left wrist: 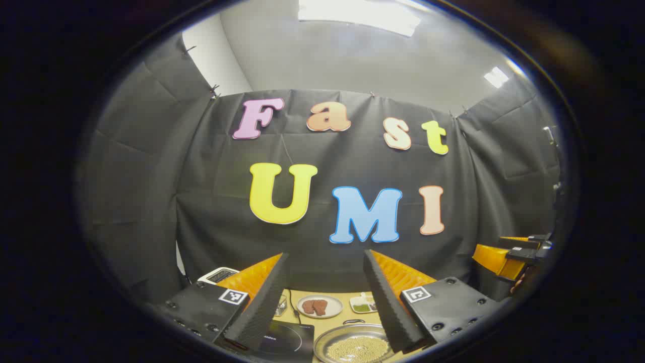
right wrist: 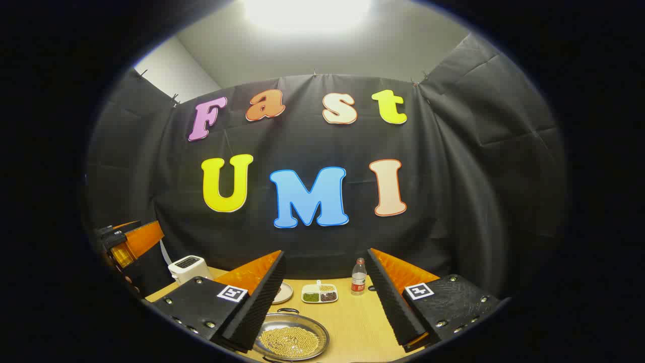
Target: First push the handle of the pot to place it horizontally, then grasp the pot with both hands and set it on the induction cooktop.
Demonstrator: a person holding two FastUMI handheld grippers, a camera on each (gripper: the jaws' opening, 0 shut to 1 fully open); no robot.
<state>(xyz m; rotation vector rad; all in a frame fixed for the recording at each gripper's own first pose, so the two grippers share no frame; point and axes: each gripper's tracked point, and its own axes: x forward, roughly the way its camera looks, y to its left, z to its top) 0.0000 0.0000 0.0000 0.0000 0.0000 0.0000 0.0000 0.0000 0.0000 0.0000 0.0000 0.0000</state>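
A shallow metal pot (left wrist: pixel 352 347) holding pale beans sits on the wooden table low in the left gripper view, with a small loop handle (left wrist: pixel 352 321) on its far rim. The black induction cooktop (left wrist: pixel 284 339) lies just left of it. My left gripper (left wrist: pixel 326 254) hangs open above both, with nothing between its fingers. In the right gripper view the pot (right wrist: pixel 291 339) lies low and left of centre, partly behind the left finger. My right gripper (right wrist: pixel 326 252) is open and empty above the table. Each gripper also appears at the other view's edge: the right gripper (left wrist: pixel 514 254) and the left gripper (right wrist: pixel 126 242).
Behind the pot stand a plate with brown pieces (left wrist: pixel 319 306) and a small divided dish (right wrist: pixel 319 293). A plastic bottle (right wrist: pixel 358 276) stands at the back. A white appliance (right wrist: pixel 187 267) sits at the back left. Bare tabletop (right wrist: pixel 352 322) lies right of the pot.
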